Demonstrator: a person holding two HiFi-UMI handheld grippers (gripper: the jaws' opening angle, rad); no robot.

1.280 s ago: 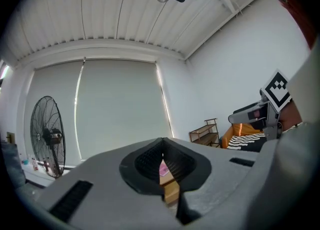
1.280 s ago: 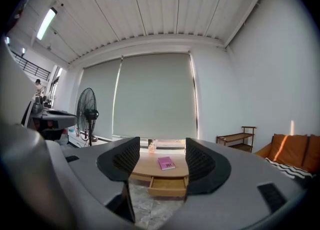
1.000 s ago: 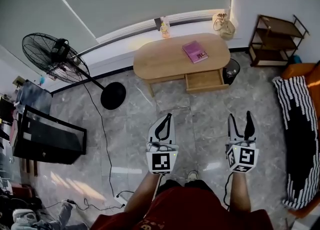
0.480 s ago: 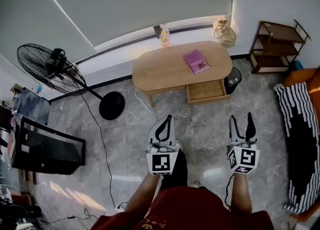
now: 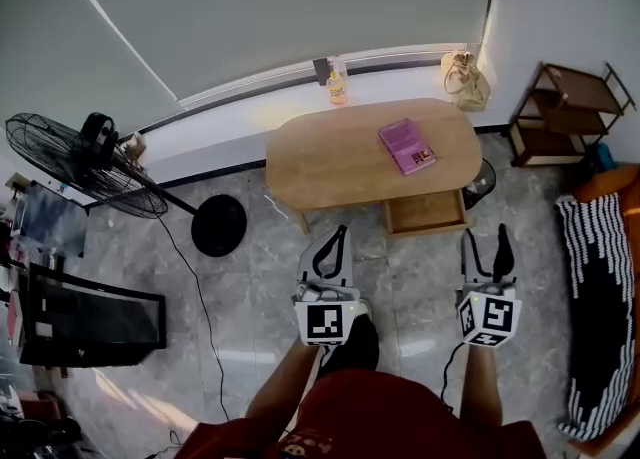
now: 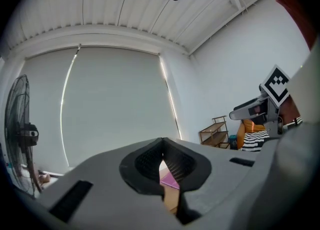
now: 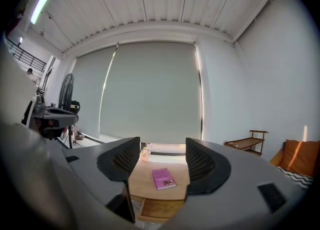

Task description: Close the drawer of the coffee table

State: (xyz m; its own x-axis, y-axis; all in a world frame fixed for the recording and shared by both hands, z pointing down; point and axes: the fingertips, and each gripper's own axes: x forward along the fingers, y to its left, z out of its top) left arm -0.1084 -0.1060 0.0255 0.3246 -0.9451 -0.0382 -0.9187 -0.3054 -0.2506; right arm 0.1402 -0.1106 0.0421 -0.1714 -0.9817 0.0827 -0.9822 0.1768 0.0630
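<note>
A: Containers first. Where is the drawer?
B: The drawer (image 5: 427,211) is pulled out on the near side of the coffee table (image 5: 330,152), under its right half. It is a shallow rectangular box of light wood, and only its bare wooden bottom shows inside.

A: Any other containers?
B: A round black bin (image 5: 484,183) is on the floor (image 5: 250,277) just right of the table, partly hidden by the surface's edge. I can't tell what is in it. A cream bag (image 5: 467,78) sits on the far ledge. An open wooden rack (image 5: 570,107) stands far right.

A: What is on the surface?
B: The top is oval, smooth pale wood. A flat pink book (image 5: 407,145) lies on its right part, above the drawer. A small bottle (image 5: 338,89) is at the far edge, on the surface or the ledge, can't tell which.

A: And the tongs?
B: The left tongs (image 6: 161,161) have their jaws together with the tips touching and nothing in them. The right tongs (image 7: 157,159) have their jaws wide apart and empty, with the book and drawer showing through the gap. Both point level over glossy grey stone-look floor tiles, on the near side and well apart from the drawer.
</note>
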